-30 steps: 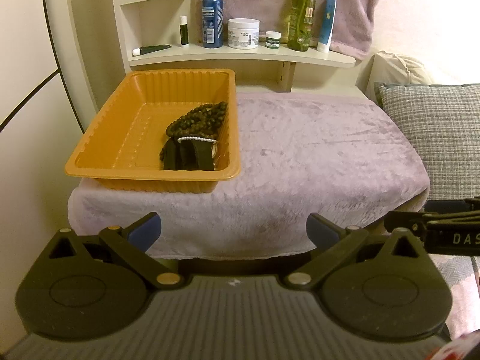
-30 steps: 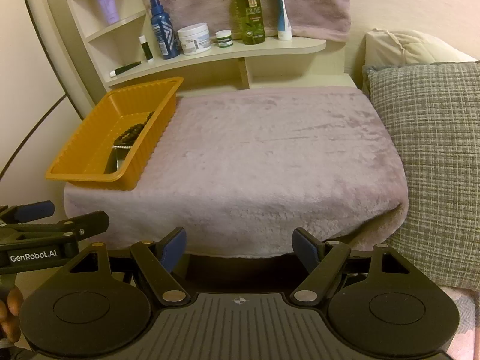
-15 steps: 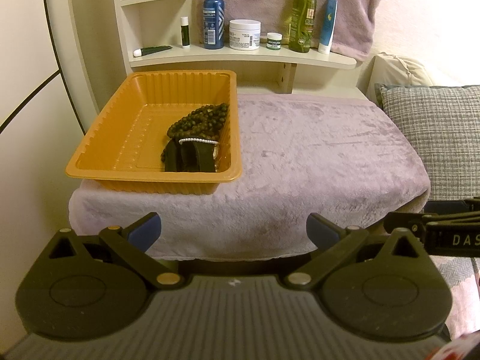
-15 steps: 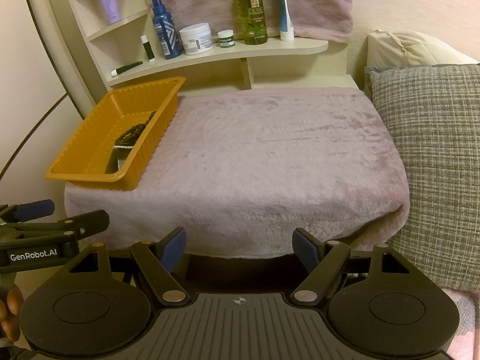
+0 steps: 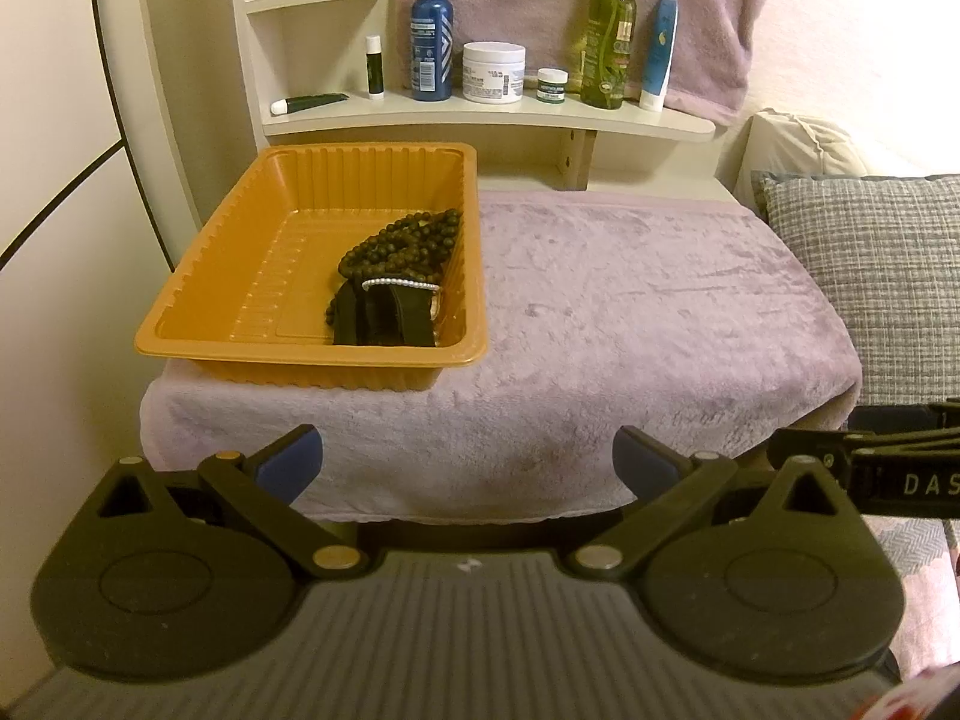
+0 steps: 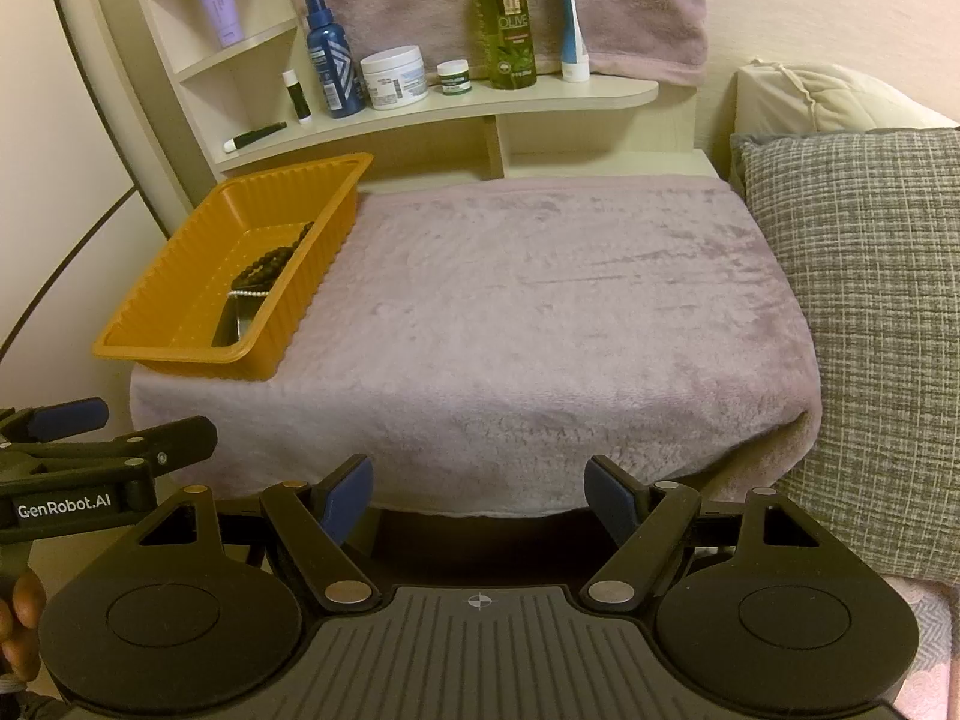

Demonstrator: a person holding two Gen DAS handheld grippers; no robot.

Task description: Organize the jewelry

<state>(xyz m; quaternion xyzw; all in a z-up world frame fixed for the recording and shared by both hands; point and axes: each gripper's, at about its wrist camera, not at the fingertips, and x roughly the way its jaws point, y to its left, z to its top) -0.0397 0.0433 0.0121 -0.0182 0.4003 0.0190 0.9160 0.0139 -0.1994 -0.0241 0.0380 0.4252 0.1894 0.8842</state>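
- On the left end of the plush mauve cover [image 5: 630,312] sits an orange plastic tray [image 5: 240,276], ribbed along its walls; its near wall comes right up to the cover's front edge
- Inside the tray, against its right wall, the jewelry lies in one heap: a strand of dark beads [image 5: 402,243] towards the back; a dark strap or band [image 5: 384,318] at the near end; a thin white pearl strand [image 5: 399,283] draped across the strap; the tray's left half shows bare ribbed floor
- From the right wrist view the same tray [image 6: 180,300] appears edge-on, with the beads [image 6: 270,261] only partly showing over its wall
- Below the cover's front edge the left gripper [image 5: 468,462] hangs with its blue-padded fingers spread wide, nothing between them; it touches neither tray nor cover
- Beside it the right gripper [image 6: 480,492] likewise stands with jaws wide apart and empty, short of the cover's near edge; at that view's left border fingertips of the person's left hand [image 6: 21,618] grip the other tool's handle
- Behind the tray a pale shelf [image 5: 480,120] carries a blue bottle [image 5: 431,30], a white jar [image 5: 493,72], a small green-lidded pot [image 5: 552,86], a green spray bottle [image 5: 609,30] and an upright tube [image 5: 657,54]
- To the right a grey checked cushion [image 6: 870,330] leans against the cover's side
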